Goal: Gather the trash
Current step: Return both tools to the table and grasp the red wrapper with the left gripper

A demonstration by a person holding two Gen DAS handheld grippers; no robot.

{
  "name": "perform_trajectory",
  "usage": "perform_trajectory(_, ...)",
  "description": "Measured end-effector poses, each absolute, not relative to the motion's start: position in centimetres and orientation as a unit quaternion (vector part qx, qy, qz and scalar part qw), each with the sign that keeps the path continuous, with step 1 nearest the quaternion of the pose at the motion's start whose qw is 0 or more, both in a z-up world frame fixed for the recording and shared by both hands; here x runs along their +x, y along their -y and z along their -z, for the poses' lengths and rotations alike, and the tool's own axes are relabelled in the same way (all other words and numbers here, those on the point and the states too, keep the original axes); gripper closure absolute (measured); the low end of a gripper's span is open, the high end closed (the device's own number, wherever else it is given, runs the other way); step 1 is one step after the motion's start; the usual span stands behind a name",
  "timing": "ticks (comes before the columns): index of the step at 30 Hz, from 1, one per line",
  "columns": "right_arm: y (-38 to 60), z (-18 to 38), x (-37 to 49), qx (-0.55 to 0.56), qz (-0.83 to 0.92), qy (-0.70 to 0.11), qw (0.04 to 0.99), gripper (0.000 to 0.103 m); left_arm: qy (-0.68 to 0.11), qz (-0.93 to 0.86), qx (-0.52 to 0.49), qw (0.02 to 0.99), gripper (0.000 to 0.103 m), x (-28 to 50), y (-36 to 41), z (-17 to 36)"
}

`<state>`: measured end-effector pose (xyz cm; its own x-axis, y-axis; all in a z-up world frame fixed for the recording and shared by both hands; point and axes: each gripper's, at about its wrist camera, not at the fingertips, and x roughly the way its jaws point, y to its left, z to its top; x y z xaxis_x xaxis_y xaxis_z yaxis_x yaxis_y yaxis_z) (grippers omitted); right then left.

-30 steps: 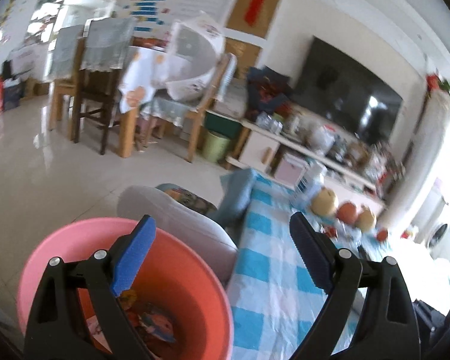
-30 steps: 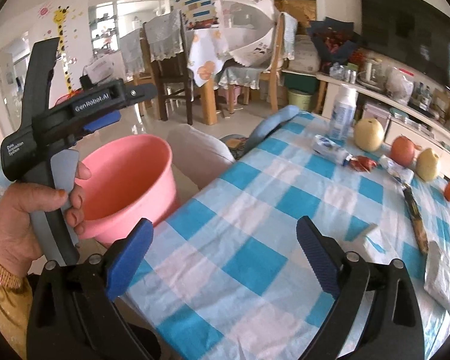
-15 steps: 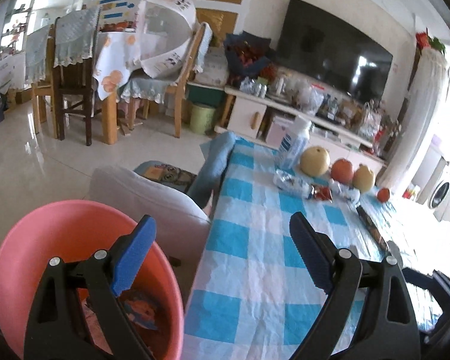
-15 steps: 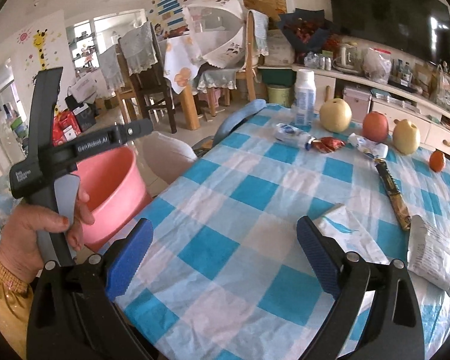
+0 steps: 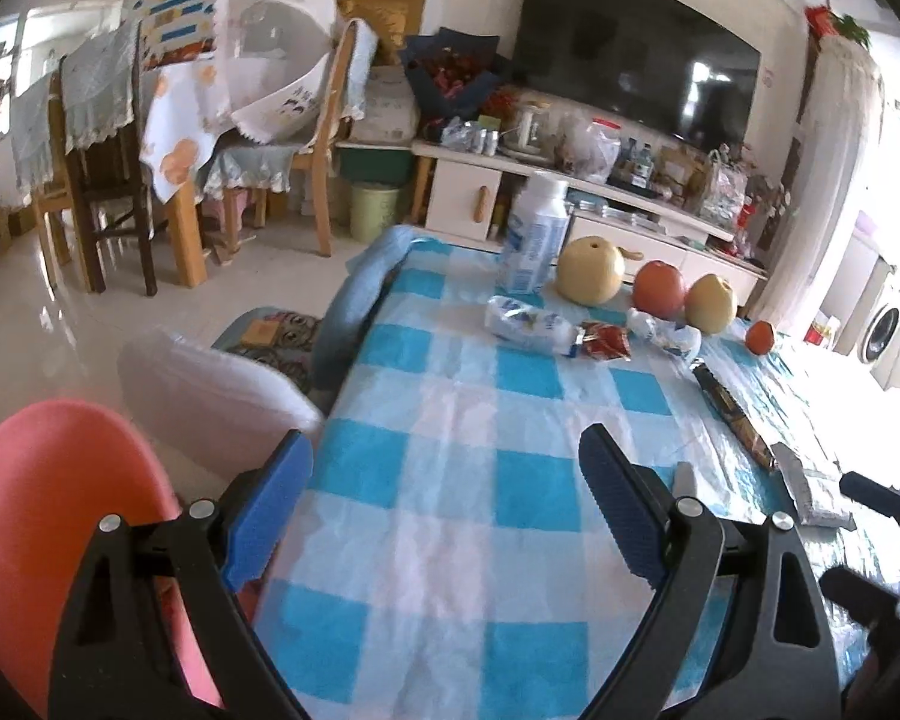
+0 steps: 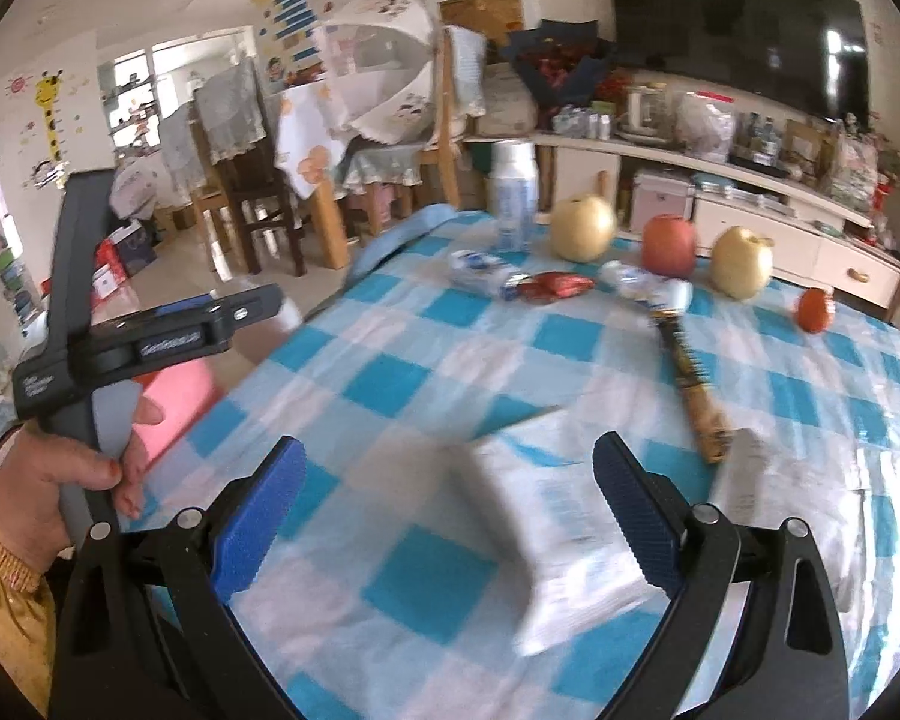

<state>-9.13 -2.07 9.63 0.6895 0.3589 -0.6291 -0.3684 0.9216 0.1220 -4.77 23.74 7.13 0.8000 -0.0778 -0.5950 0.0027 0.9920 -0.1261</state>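
Observation:
My left gripper [image 5: 444, 480] is open and empty above the checked tablecloth [image 5: 450, 528], with the pink basin [image 5: 48, 510] at its lower left beside the table. My right gripper [image 6: 450, 480] is also open, hanging just over a blurred white packet [image 6: 546, 546] that lies flat between its fingers. Farther along the table lie a long brown wrapper [image 6: 696, 384], a red wrapper [image 6: 555, 285], a crumpled white-blue wrapper [image 6: 480, 267], another crumpled wrapper [image 6: 648, 291] and a silvery packet [image 5: 810, 486].
A white bottle [image 5: 534, 240], two pears [image 5: 591, 270], an apple [image 5: 660, 288] and a small orange [image 5: 759, 336] stand at the table's far end. A padded seat [image 5: 210, 384] sits left of the table. A hand [image 6: 48, 480] holds the left gripper.
My left gripper has swung right, from above the basin to over the table. The right gripper has moved forward along the table, and the white packet now lies between its fingers.

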Motion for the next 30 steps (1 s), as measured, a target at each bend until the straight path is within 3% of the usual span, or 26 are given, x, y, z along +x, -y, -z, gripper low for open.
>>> perform_trajectory(11, 12.9, -8.9, -5.2, -0.035, -0.074, -0.331, 0.94, 0.008, -0.337, 0.091, 0.026, 0.937, 0.012, -0.3, -14.2, -6.2)
perform_trajectory(20, 17.4, -7.1, -3.4, 0.022, -0.074, -0.367, 0.927, 0.008, -0.377, 0.135, 0.043, 0.915, 0.014, 9.9, -7.7, -5.9)
perform_trajectory(30, 19.6, -5.8, -2.6, 0.078, -0.076, -0.391, 0.914, 0.008, -0.434, 0.105, 0.063, 0.893, 0.043, 17.0, -6.3, -2.0)
